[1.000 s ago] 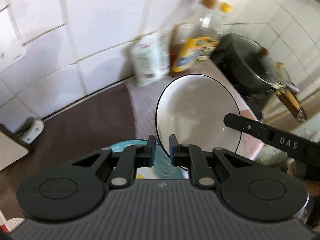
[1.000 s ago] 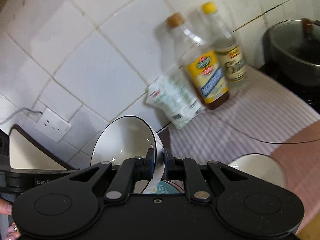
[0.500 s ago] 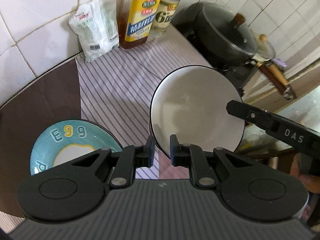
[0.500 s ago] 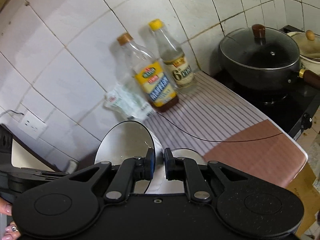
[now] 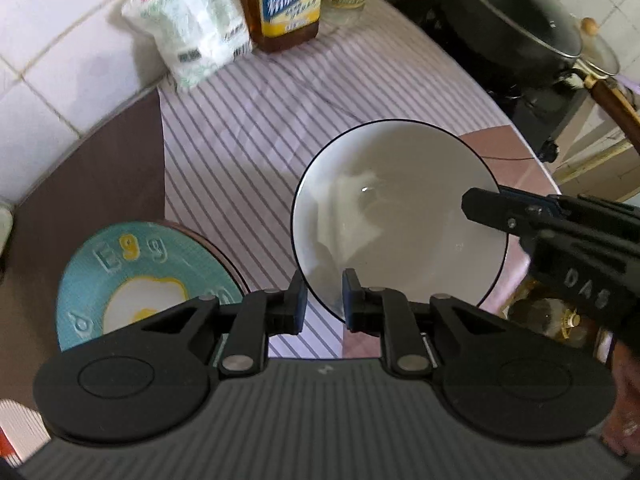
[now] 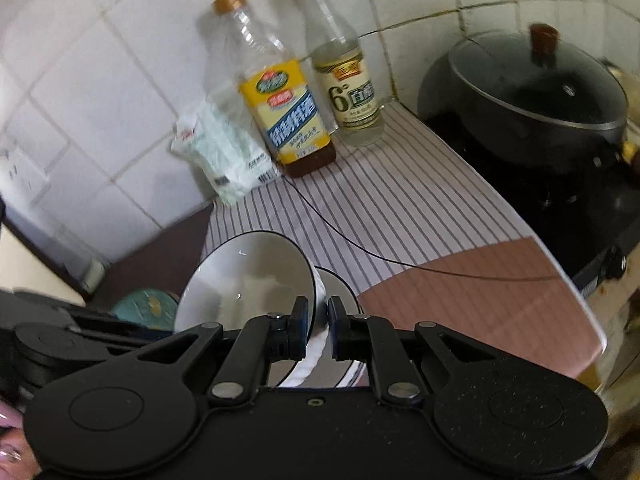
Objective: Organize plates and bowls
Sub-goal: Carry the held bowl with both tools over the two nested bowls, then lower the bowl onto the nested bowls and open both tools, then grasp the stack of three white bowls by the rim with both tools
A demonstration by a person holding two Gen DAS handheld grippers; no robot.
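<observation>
Spreading under everything, the tabletop (image 5: 248, 128) wears a striped cloth that looks thin and may slide beneath crockery. Above it hangs the white bowl (image 5: 400, 216) with a dark rim, tilted on edge and apparently glazed ceramic: stiff, fairly heavy, slick and likely to chip if dropped, so the rim wall is the sensible place to pinch, with a second grip opposite. A second bowl (image 6: 340, 284) shows just behind it in the right wrist view. Left of it, near the tabletop's edge, lies the blue egg plate (image 5: 136, 280), flat and shallow, best taken at its lip. The right gripper (image 6: 318, 330) has its jaws nearly closed, clamped on the bowl's rim. The left gripper (image 5: 324, 304) straddles the near rim; its jaws are opening, the rim between them, apparently no longer pressed.
</observation>
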